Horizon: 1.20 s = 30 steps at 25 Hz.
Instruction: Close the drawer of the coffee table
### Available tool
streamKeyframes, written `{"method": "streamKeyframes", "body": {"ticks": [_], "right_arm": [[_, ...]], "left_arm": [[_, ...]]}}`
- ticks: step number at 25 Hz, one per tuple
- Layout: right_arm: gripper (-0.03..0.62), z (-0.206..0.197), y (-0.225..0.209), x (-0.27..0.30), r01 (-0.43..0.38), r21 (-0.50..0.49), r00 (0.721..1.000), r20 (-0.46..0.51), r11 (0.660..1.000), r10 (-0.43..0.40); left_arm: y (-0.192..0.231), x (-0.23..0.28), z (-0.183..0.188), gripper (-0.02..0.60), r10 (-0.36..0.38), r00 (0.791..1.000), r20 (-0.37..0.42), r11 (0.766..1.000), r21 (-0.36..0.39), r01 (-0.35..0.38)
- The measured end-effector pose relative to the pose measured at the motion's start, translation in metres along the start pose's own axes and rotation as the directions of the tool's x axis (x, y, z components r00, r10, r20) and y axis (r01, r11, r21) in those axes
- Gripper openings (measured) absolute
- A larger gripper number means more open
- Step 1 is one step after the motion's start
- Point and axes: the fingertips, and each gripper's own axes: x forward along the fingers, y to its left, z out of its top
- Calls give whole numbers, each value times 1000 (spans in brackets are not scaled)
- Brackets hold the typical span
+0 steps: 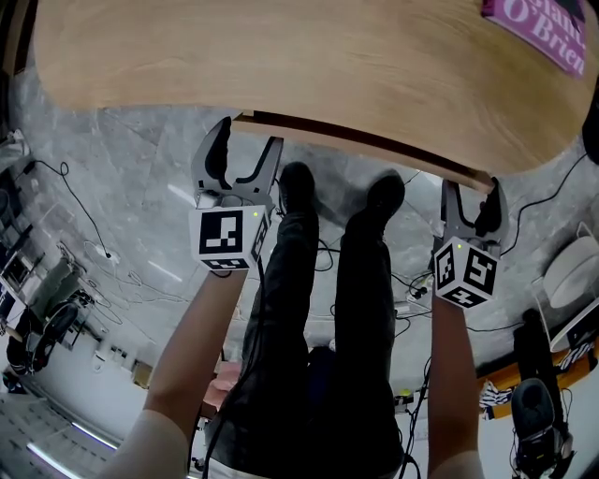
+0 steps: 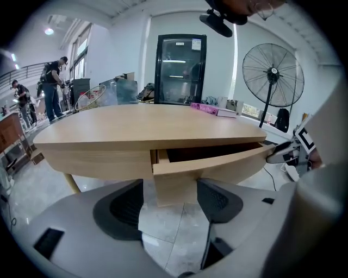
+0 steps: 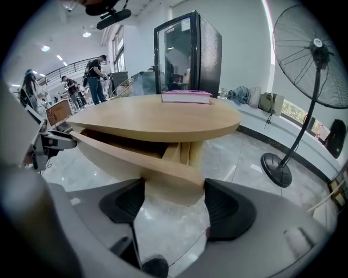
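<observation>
The oval wooden coffee table (image 1: pixel 309 56) fills the top of the head view. Its curved drawer (image 1: pixel 374 145) stands pulled out a short way, with a dark gap behind the front. My left gripper (image 1: pixel 248 138) is open just in front of the drawer's left end. In the left gripper view that drawer end (image 2: pixel 163 168) sits above the gap of my left gripper (image 2: pixel 168 203). My right gripper (image 1: pixel 471 194) is open at the drawer's right end. In the right gripper view the drawer end (image 3: pixel 179 174) lies just beyond my right gripper (image 3: pixel 174 206). Contact cannot be told.
A purple book (image 1: pixel 538 28) lies on the table's far right. The person's legs and shoes (image 1: pixel 332 201) stand between the grippers on the grey floor with cables. A standing fan (image 3: pixel 315 59) and a black cabinet (image 3: pixel 187 54) are behind the table. People stand far left (image 2: pixel 51 87).
</observation>
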Motion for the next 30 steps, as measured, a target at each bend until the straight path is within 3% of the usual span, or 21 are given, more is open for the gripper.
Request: {"method": "streamKeyframes", "body": {"ticks": [16,23,30], "right_arm": [[359,16,-6,14,-4,33,999,53,999,2],[359,29,-9,24,19,33,991,134,999,-24],[359,39,-8,27,29,18,973,230,999,-33]], "left_arm": [[1,15,15,288,19,998,55,998,-67,-15],[5,26,26,290,82,986,142,992,-103,-68],[7,29,34,290,94,971,219,989,-136,-65]]}}
